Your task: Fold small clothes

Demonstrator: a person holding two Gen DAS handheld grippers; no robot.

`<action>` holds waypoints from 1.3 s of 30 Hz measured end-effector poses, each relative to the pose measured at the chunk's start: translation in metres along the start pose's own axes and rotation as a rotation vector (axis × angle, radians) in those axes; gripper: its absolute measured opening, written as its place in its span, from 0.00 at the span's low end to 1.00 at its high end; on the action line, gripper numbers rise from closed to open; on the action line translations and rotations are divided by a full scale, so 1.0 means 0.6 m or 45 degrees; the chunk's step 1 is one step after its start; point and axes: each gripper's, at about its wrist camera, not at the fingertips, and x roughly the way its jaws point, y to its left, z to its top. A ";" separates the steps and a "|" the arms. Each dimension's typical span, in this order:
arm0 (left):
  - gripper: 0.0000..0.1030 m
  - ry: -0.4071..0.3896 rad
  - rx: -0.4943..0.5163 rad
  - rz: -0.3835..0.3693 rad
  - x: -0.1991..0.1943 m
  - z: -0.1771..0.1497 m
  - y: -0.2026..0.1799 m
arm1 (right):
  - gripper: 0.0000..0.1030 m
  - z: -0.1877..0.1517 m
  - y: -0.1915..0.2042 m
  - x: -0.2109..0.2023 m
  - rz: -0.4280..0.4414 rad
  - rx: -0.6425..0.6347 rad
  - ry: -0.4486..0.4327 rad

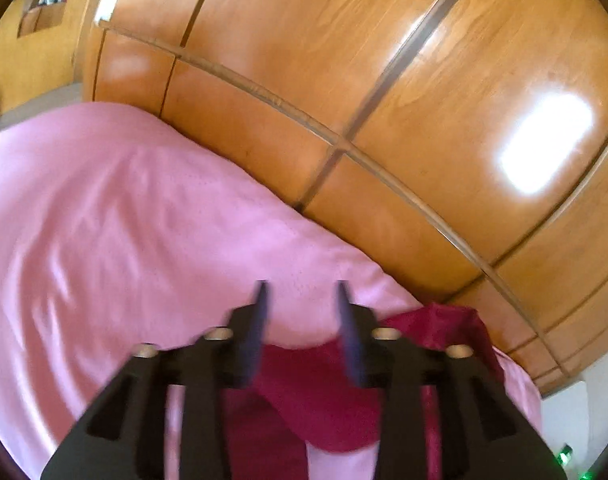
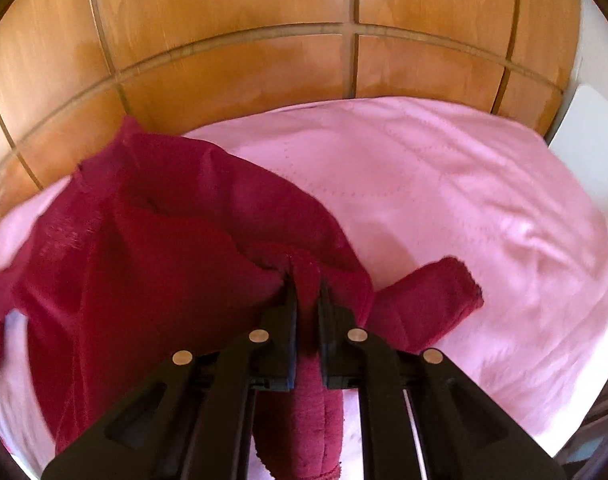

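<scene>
The left tongs [image 1: 302,292] hang with their jaws apart and nothing between them, above a pink bedsheet [image 1: 116,216], with part of the dark red garment [image 1: 311,396] lying just beneath and behind their fingertips. The right tongs [image 2: 307,284] are clamped narrow on a fold of the dark red garment [image 2: 144,248], which is bunched and partly lifted off the sheet, one sleeve [image 2: 427,300] trailing to the right. A wooden wardrobe [image 2: 232,80] stands behind the bed.
</scene>
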 end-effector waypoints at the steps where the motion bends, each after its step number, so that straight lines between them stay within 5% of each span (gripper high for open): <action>1: 0.44 0.038 0.014 -0.060 -0.001 -0.023 -0.010 | 0.07 0.002 0.001 0.005 -0.017 -0.017 0.003; 7: 0.44 0.460 0.186 -0.467 0.020 -0.228 -0.118 | 0.07 0.002 0.001 0.012 -0.032 -0.031 0.018; 11: 0.44 0.721 0.273 -0.586 0.059 -0.372 -0.206 | 0.07 0.003 0.001 0.000 -0.016 -0.043 0.017; 15: 0.44 0.896 0.203 -0.660 0.092 -0.460 -0.255 | 0.07 0.000 0.005 -0.006 -0.020 -0.083 0.019; 17: 0.44 0.885 0.234 -0.626 0.107 -0.485 -0.277 | 0.07 -0.002 0.008 -0.004 -0.027 -0.101 0.025; 19: 0.19 0.891 0.223 -0.570 0.122 -0.501 -0.278 | 0.07 0.000 0.008 -0.008 -0.020 -0.102 0.026; 21: 0.11 0.873 0.206 -0.571 0.119 -0.496 -0.272 | 0.07 0.002 0.007 -0.022 -0.003 -0.107 0.008; 26: 0.10 0.678 0.372 -0.660 0.016 -0.424 -0.253 | 0.07 0.002 0.002 -0.092 0.087 -0.143 -0.053; 30: 0.09 0.552 0.477 -0.665 -0.082 -0.339 -0.199 | 0.07 -0.039 0.010 -0.165 0.271 -0.220 -0.051; 35: 0.09 0.509 0.605 -0.537 -0.180 -0.290 -0.109 | 0.07 -0.150 0.054 -0.210 0.530 -0.337 0.111; 39: 0.09 0.569 0.594 -0.319 -0.174 -0.316 -0.009 | 0.07 -0.261 0.111 -0.200 0.682 -0.414 0.309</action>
